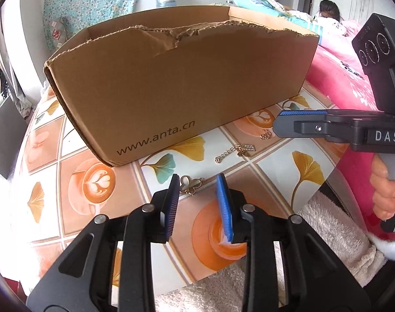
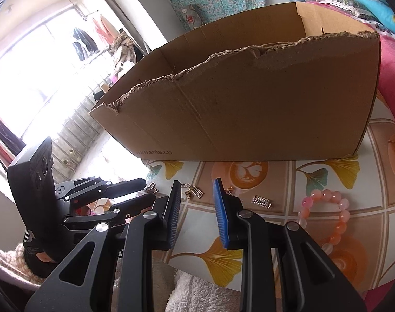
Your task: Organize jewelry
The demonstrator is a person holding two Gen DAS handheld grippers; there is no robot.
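A torn-topped cardboard box [image 1: 171, 88] printed "www.anta.cn" stands on the patterned table [image 1: 75, 143]; it also shows in the right wrist view [image 2: 249, 109]. My left gripper [image 1: 198, 182] is open and empty, with a gold clasp piece [image 1: 191, 186] lying between its fingertips. A gold chain with a charm [image 1: 236, 152] and another small gold piece [image 1: 265, 134] lie beyond. My right gripper [image 2: 197, 187] is open and empty over a gold charm [image 2: 195, 191]. A gold abacus charm [image 2: 261, 202] and a pink bead bracelet [image 2: 324, 215] lie to its right.
A pink bed [image 1: 340, 78] with bedding and a person [image 1: 327, 10] lies behind the table at right. A fluffy white cloth [image 2: 197, 291] hangs at the table's near edge. A clothes rack [image 2: 98, 41] stands by the window.
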